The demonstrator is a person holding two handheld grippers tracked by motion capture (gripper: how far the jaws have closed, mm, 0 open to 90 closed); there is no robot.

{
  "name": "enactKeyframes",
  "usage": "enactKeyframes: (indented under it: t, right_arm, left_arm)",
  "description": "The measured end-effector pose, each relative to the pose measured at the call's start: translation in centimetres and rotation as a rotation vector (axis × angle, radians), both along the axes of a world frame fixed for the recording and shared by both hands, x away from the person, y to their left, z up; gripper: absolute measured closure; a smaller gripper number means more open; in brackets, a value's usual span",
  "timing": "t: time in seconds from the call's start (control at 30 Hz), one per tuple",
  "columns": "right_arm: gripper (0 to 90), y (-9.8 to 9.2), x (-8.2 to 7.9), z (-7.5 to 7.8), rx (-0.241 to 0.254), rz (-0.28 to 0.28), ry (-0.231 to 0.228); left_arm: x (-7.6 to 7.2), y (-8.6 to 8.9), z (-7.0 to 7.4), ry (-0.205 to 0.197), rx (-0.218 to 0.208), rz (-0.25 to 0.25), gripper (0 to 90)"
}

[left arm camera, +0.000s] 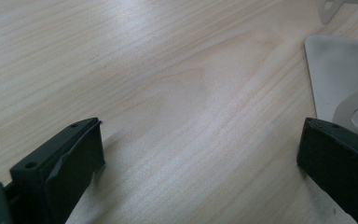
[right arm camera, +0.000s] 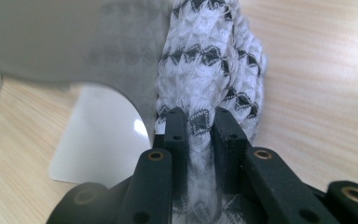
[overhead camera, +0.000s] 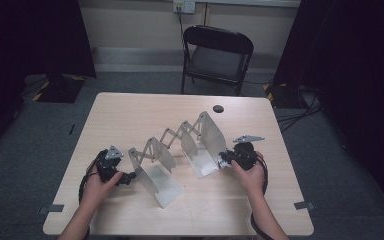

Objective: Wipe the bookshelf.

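Observation:
An accordion metal rack (overhead camera: 211, 132) stands stretched across the table's middle, its upright plates joined by a scissor linkage (overhead camera: 167, 137). My right gripper (overhead camera: 228, 159) is at the rack's right end plate. In the right gripper view this gripper (right arm camera: 200, 116) is shut on a white knitted cloth with black marks (right arm camera: 209, 51), which lies against the grey plate (right arm camera: 65, 37). My left gripper (overhead camera: 127, 177) rests by the rack's left end plate (overhead camera: 155, 175). It (left arm camera: 200, 135) stands wide open over bare wood, with the plate's foot (left arm camera: 340, 79) to its right.
A black folding chair (overhead camera: 217, 50) stands behind the table. A dark round grommet (overhead camera: 218, 108) sits near the table's far edge (overhead camera: 180, 95). Dark curtains hang at both sides of the room.

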State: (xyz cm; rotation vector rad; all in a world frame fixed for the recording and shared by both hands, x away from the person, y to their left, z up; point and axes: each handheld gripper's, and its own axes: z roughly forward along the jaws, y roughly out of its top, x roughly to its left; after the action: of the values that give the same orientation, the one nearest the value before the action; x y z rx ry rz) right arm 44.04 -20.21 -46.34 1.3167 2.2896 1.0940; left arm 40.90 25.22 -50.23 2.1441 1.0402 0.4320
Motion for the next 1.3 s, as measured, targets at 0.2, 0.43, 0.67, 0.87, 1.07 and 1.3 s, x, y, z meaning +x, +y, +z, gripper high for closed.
enactKeyframes:
  t: [0.2,0.43,0.67,0.87,1.07,1.3]
  right_arm:
    - [77.7,0.0,-0.3,-1.6,-0.023,-0.003,0.021]
    - [77.5,-0.2,-0.4,-2.0,-0.018,-0.007,0.018]
    - [77.6,-1.1,-0.5,0.0,-0.033,-0.024,0.002]
    - [77.7,-2.1,-0.4,3.2,-0.028,-0.029,-0.035]
    - [77.6,-1.8,-0.4,6.3,-0.016,-0.023,-0.082]
    - [77.7,-0.9,-0.1,9.0,-0.024,-0.013,-0.122]
  left_arm:
    - [0.0,0.0,0.0,0.000,0.000,0.001,0.1]
    - [0.0,0.0,0.0,0.000,0.000,0.000,0.1]
    - [0.0,0.0,0.0,0.000,0.000,0.001,0.1]
    - [0.0,0.0,0.0,0.000,0.000,0.001,0.1]
    - [0.0,0.0,0.0,0.000,0.001,0.000,0.1]
    - [0.0,0.0,0.0,0.000,0.000,0.000,0.1]
